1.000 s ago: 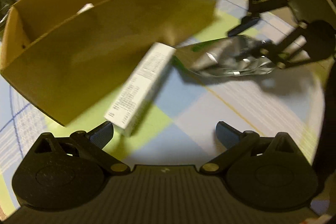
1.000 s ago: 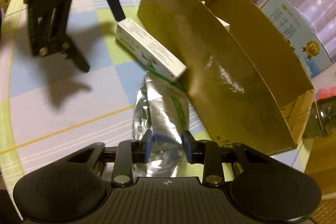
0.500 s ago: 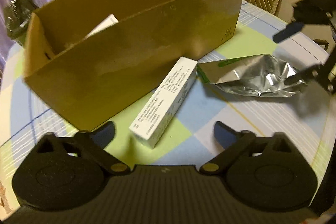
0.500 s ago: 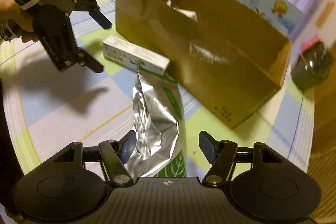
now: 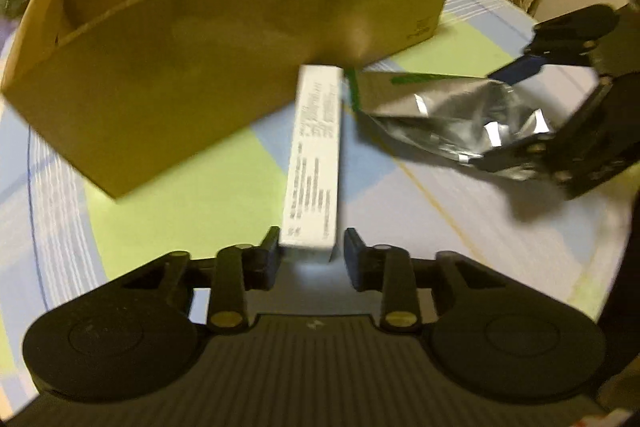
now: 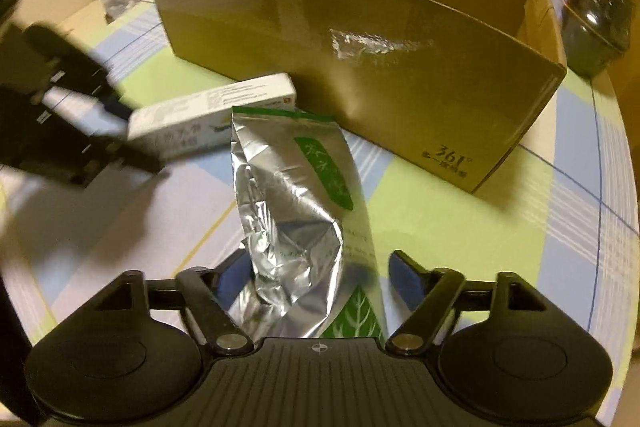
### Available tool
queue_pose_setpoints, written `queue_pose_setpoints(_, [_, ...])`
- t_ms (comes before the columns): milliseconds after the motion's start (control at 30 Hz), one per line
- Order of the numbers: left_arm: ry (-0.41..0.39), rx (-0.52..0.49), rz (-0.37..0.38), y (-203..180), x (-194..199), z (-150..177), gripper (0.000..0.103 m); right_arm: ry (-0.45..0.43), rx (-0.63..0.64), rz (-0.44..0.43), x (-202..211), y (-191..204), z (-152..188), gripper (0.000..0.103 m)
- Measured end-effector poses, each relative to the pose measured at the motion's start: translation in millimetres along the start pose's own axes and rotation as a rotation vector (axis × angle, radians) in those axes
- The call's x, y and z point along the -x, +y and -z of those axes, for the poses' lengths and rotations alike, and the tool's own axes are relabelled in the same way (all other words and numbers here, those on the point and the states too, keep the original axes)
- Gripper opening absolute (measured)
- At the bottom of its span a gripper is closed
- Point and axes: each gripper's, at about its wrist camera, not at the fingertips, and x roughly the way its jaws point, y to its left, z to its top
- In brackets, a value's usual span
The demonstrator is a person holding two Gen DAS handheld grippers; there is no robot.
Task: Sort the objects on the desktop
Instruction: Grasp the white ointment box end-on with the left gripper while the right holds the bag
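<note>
On the checked surface [image 5: 192, 203], my left gripper [image 5: 310, 255] has closed almost onto the near end of the white carton [image 5: 316, 163], a sliver showing at the right pad. Its far end reaches the cardboard box [image 5: 208, 67] wall. Right of it the foil pouch [image 6: 292, 211] lies between my right gripper's [image 6: 320, 275] wide-open jaws, grasping nothing. Bare cloth stretches rightward.
</note>
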Motion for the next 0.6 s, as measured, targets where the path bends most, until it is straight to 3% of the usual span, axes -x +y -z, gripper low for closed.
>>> queue_pose_setpoints(167, [0.004,0.051,0.006,-15,7,15,0.016,0.038,-0.028,-0.014,0,5,3,0.077])
queue_pose_setpoints(367, [-0.007,0.075,-0.03,-26,23,28,0.017,0.038,-0.137,0.005,14,0,12,0.051])
queue_pose_setpoints(433, [-0.038,0.094,-0.045,-25,30,26,0.026,0.035,-0.186,0.013,22,-4,17,0.05])
queue_pose_setpoints(467, [-0.053,0.1,-0.053,-23,32,24,0.039,0.034,-0.206,0.031,26,-6,21,0.049])
queue_pose_setpoints(500, [-0.064,0.103,-0.059,-22,34,23,0.043,0.033,-0.223,0.052,28,-8,25,0.049])
queue_pose_setpoints(600, [-0.078,0.109,-0.063,-17,27,10,0.043,0.021,-0.283,0.089,32,-14,30,0.05])
